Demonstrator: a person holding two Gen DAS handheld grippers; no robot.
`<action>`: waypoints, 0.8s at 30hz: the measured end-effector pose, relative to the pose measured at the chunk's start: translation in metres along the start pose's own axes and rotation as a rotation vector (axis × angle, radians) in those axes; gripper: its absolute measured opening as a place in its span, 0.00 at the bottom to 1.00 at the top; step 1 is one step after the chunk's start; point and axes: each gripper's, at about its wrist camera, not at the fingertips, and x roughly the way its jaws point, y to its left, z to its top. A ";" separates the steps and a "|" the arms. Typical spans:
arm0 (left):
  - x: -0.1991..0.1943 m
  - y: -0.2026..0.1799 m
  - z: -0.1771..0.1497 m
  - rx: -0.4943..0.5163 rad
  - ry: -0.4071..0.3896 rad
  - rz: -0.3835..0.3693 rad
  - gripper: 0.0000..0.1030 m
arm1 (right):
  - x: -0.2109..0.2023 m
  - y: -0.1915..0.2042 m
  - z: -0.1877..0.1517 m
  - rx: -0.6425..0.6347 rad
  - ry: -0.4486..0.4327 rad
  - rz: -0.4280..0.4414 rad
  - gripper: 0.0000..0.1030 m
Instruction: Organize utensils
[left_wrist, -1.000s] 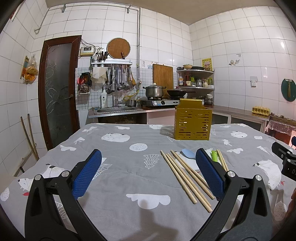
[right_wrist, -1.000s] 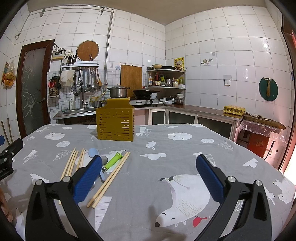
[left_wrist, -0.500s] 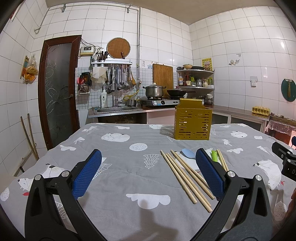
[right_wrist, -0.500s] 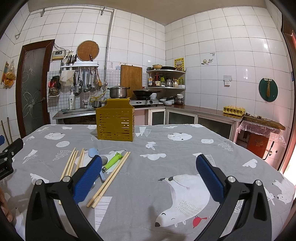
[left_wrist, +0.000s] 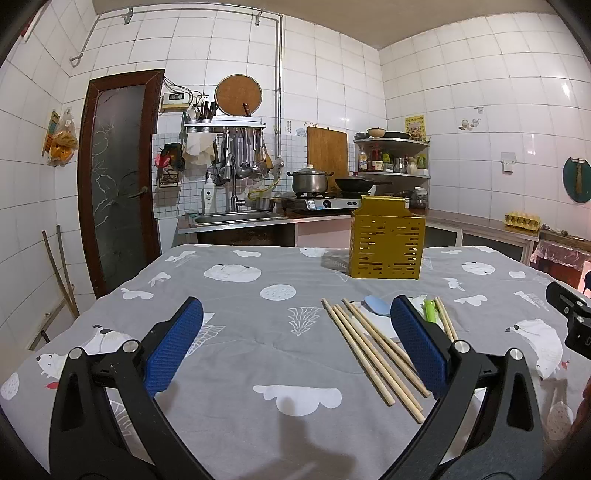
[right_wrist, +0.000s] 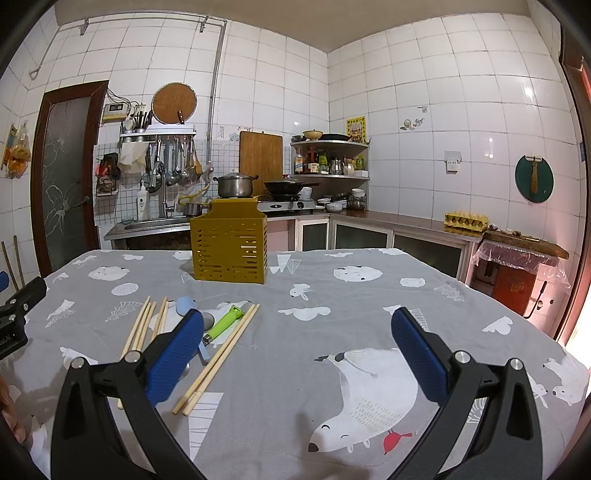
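A yellow slotted utensil holder (left_wrist: 386, 242) (right_wrist: 229, 245) stands upright on the grey patterned tablecloth (left_wrist: 240, 332) (right_wrist: 332, 295). In front of it lie several wooden chopsticks (left_wrist: 369, 350) (right_wrist: 218, 356), a light-blue spoon (left_wrist: 376, 305) (right_wrist: 185, 304) and a green-handled tool (right_wrist: 223, 325) (left_wrist: 429, 311). My left gripper (left_wrist: 295, 343) hovers open over bare cloth, its right pad beside the chopsticks. My right gripper (right_wrist: 297, 350) is open too, to the right of the utensils, its left pad hiding part of them. Neither holds anything.
Behind the table run a sink (left_wrist: 236, 218), a stove with a pot (left_wrist: 309, 181) (right_wrist: 235, 185) and a pan (right_wrist: 288, 186), and a corner shelf (right_wrist: 330, 158). A dark door (left_wrist: 118, 177) is at the left. An egg tray (right_wrist: 466, 220) sits on the right counter.
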 end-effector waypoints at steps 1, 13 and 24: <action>0.000 0.000 0.000 0.000 0.001 0.000 0.95 | 0.000 0.000 0.001 -0.002 0.000 0.000 0.96; 0.002 0.000 0.000 -0.002 0.003 0.009 0.95 | -0.001 0.003 0.000 -0.004 -0.001 -0.010 0.96; 0.009 0.000 -0.003 -0.004 0.035 0.004 0.95 | 0.003 0.008 -0.001 -0.024 0.021 -0.018 0.96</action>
